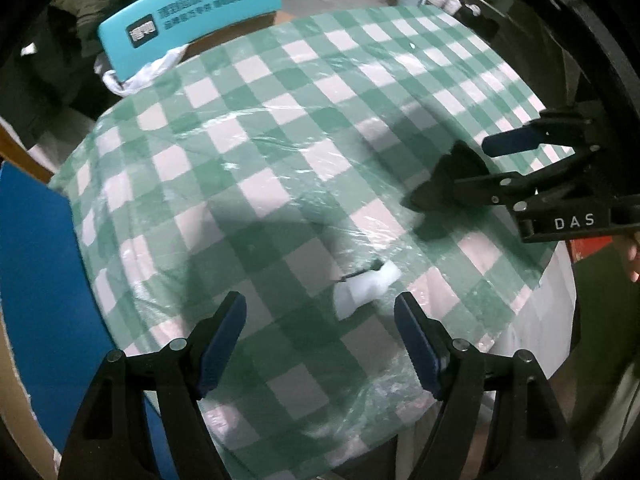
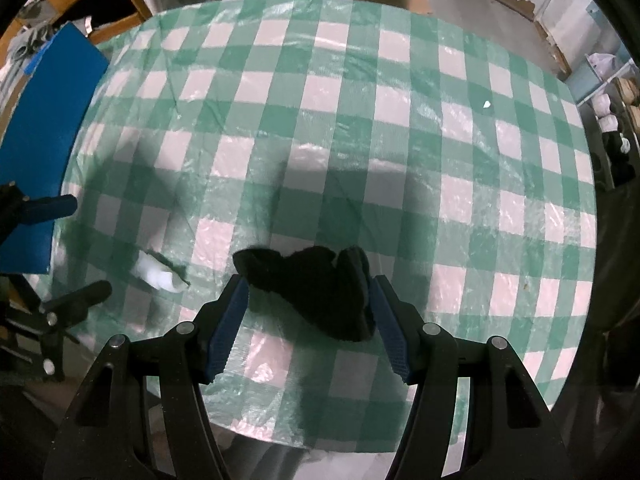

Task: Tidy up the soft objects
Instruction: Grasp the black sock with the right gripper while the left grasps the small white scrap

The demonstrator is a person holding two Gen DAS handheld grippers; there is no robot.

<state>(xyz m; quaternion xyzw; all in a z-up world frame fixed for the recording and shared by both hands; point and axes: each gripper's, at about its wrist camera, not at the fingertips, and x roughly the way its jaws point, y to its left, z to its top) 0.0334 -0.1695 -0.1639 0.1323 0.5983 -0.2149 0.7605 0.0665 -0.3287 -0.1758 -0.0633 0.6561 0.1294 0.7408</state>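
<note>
A green-checked tablecloth [image 2: 340, 92] under plastic film; left hand-held gripper [image 1: 320, 312] wide and empty, right hand-held gripper [image 2: 308, 292] holding a black sock [image 2: 316, 284].

White letters "DAS" showing on the right gripper [image 1: 452, 176] body, Chinese print on the turquoise chair back [image 1: 188, 20] beyond it staying illegible

Checked tablecloth [image 2: 360, 120]: far half bare, open passage; near edge obstructed by black cloth [image 2: 316, 284] and white cloth [image 2: 160, 274].

Sock [image 2: 312, 288] on table [image 2: 400, 120], between right claw [image 2: 310, 320] fingers; small cloth [image 2: 160, 274] left.
</note>
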